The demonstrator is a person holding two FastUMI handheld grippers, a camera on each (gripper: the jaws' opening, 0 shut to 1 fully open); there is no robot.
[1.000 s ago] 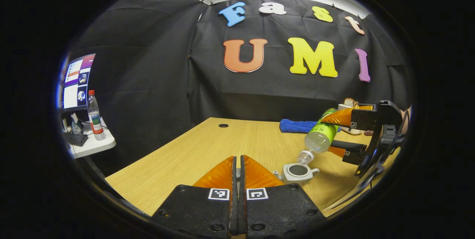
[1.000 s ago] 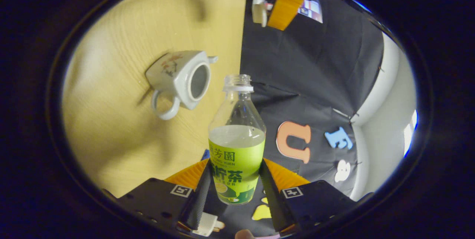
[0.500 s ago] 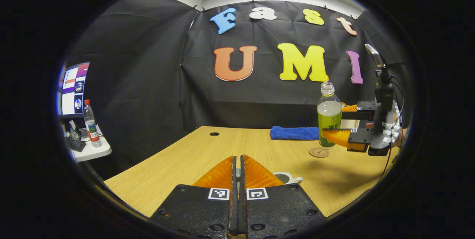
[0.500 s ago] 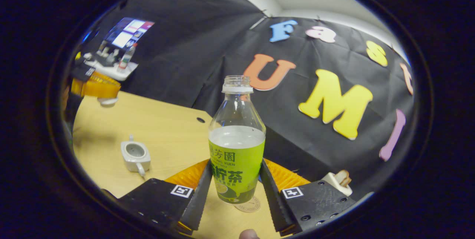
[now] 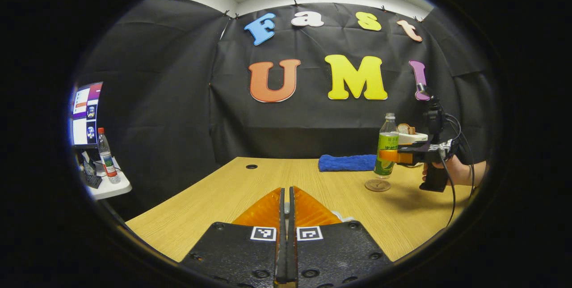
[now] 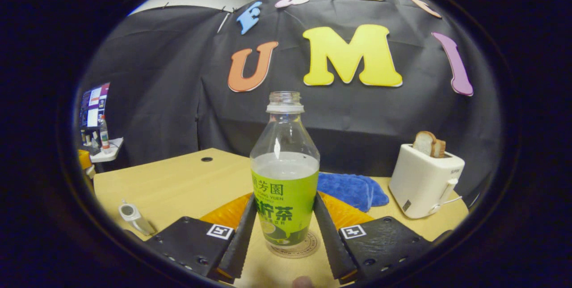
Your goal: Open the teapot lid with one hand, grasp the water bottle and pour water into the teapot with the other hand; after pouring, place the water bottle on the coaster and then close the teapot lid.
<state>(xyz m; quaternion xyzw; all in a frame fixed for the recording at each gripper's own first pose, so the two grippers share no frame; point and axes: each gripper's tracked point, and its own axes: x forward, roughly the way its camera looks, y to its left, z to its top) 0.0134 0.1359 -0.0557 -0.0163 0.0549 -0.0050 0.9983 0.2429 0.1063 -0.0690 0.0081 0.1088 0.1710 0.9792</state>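
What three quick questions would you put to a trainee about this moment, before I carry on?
1. True or false: the water bottle is tipped over the teapot.
2. In the right gripper view, what stands to the right of the blue cloth? A) a toaster B) a kettle C) a bowl
3. Fill in: the right gripper is shut on the ___, over the coaster.

Key:
1. False: it stands upright, away from the teapot.
2. A, the toaster.
3. water bottle
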